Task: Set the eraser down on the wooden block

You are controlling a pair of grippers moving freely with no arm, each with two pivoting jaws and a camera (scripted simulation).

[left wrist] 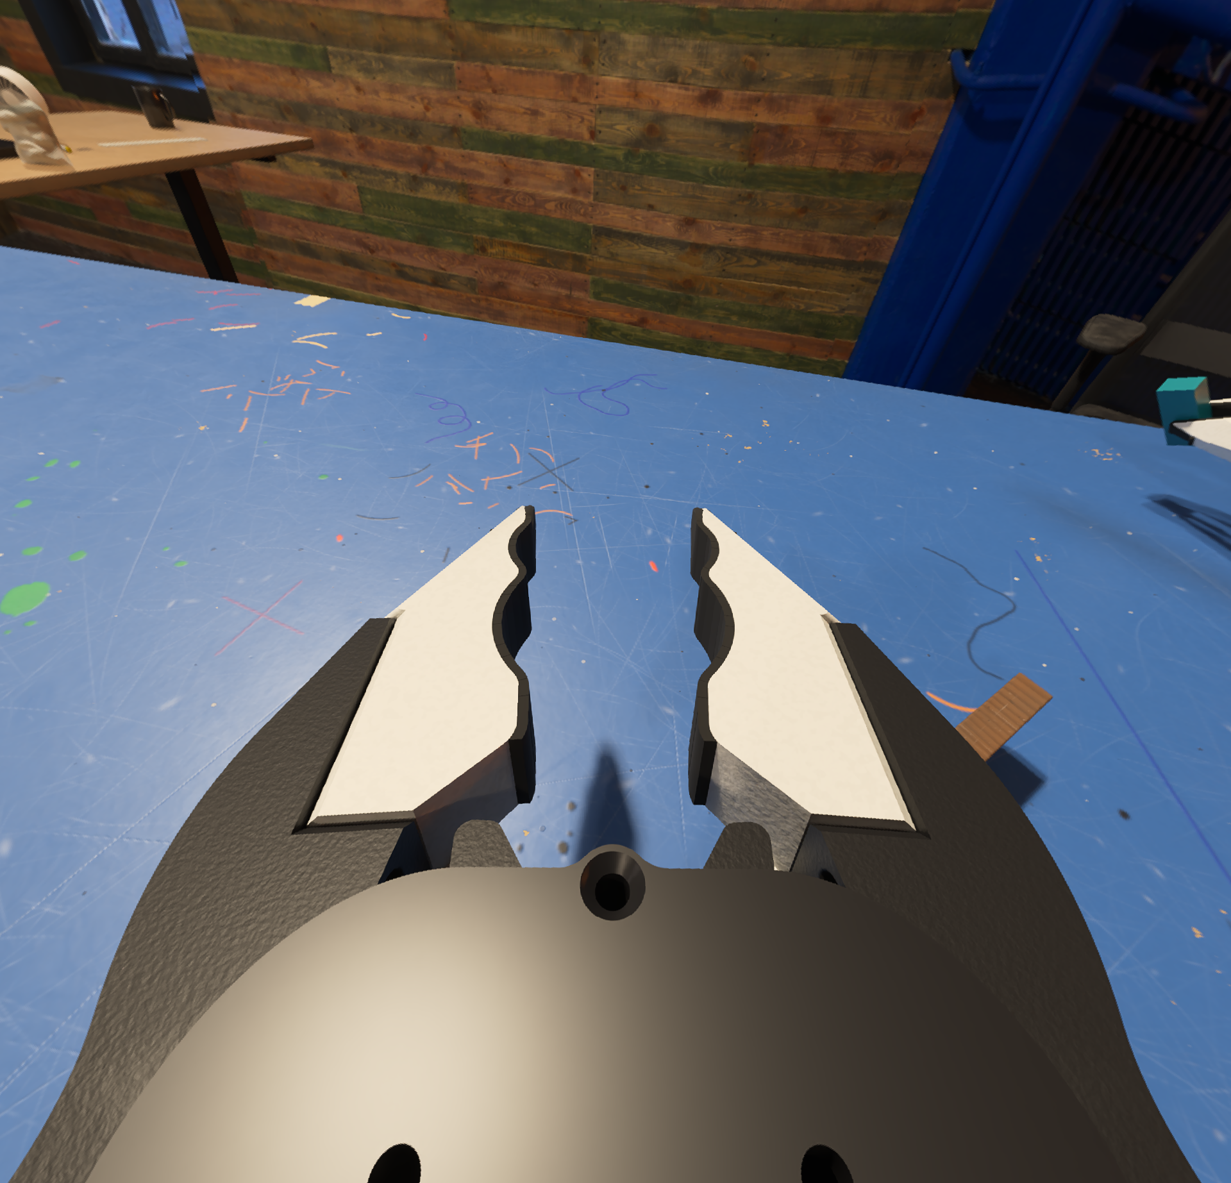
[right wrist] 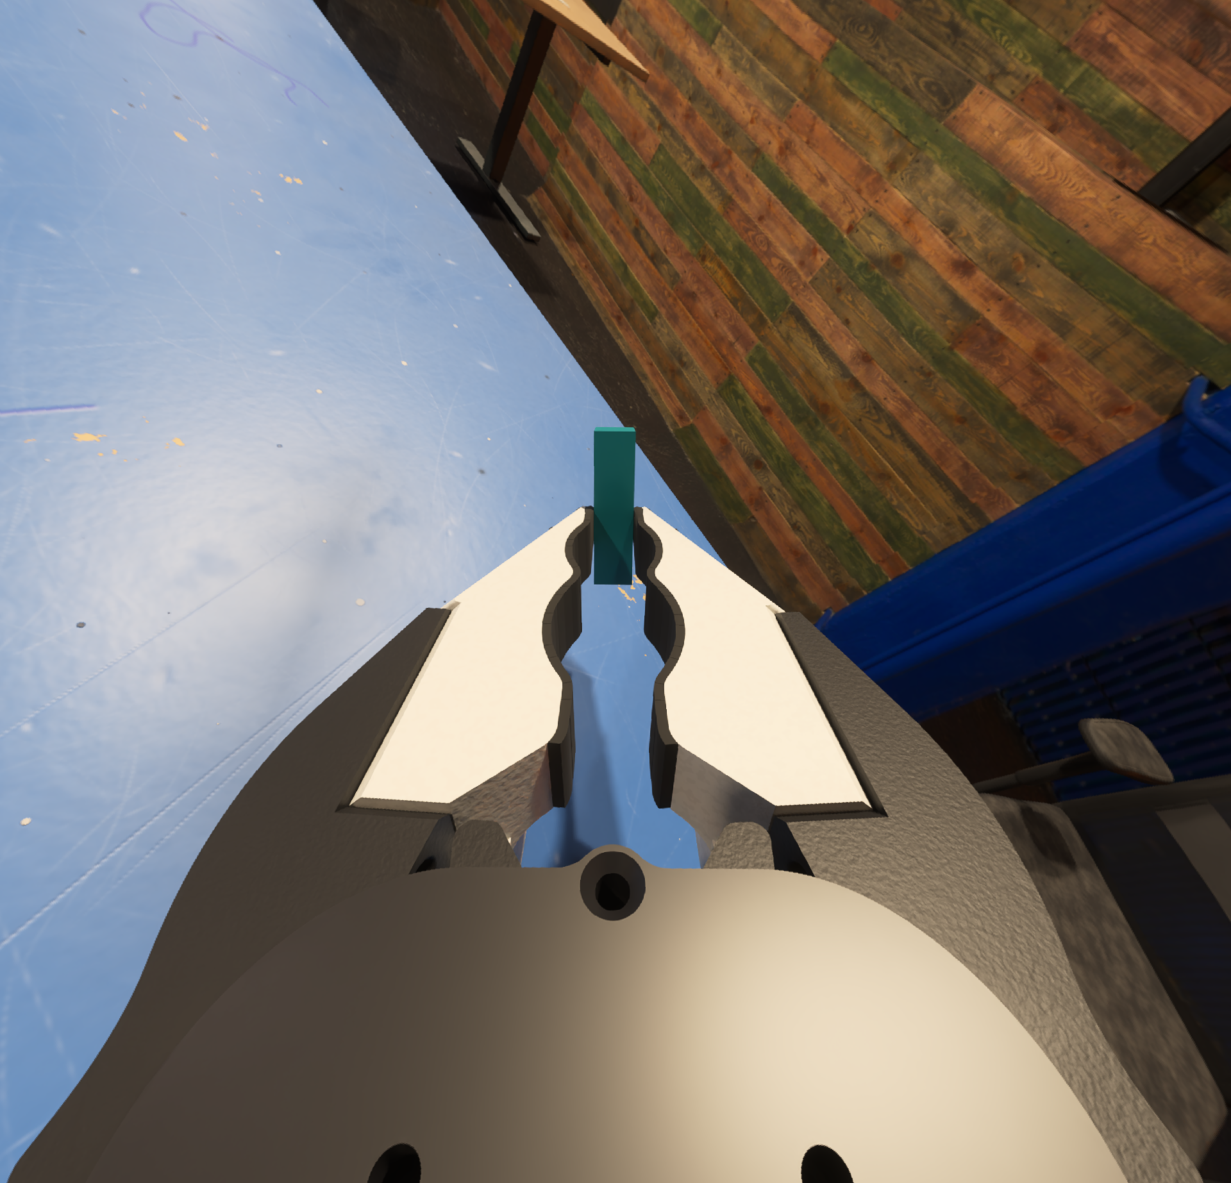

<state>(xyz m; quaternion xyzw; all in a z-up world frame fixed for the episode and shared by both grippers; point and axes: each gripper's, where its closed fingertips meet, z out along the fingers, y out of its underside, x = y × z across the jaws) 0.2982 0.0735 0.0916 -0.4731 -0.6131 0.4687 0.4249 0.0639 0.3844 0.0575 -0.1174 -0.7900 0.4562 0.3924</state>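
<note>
- pinching the teal eraser [right wrist: 613, 505] between its fingertips, the right gripper [right wrist: 613, 518] has its jaws drawn in close, clamped on the lower part of the eraser's length.
- the eraser stands out past the fingertips, its long axis in line with the fingers, its far end free and touching nothing.
- behind the eraser, between the fingers, only the blue surface [right wrist: 233, 351] shows; the eraser is held above it, not resting on it.
- the left gripper [left wrist: 613, 518] has its jaws spread well apart, with nothing between them and nothing touching the fingers.
- it hangs over the blue surface [left wrist: 200, 685], which is scratched and marked with orange, purple and green scribbles and paint spots.
- the wooden block [left wrist: 1002, 715] lies on the surface just beside the left gripper's right finger, partly hidden behind that finger's dark housing; it is brown, ribbed on its top face, and casts a dark shadow beside it.
- in the left wrist view the eraser [left wrist: 1182, 405] shows again at the far right edge, above the surface near its far rim, well apart from the wooden block, with a white fingertip of the right gripper beneath it.
- no containers are in view.
- a wood-plank wall [left wrist: 599, 152] in brown and green runs behind the surface, a blue metal frame [left wrist: 999, 185] stands at the right, and a light wooden side table [left wrist: 133, 145] stands at the upper left with small things on it, too small to tell.
</note>
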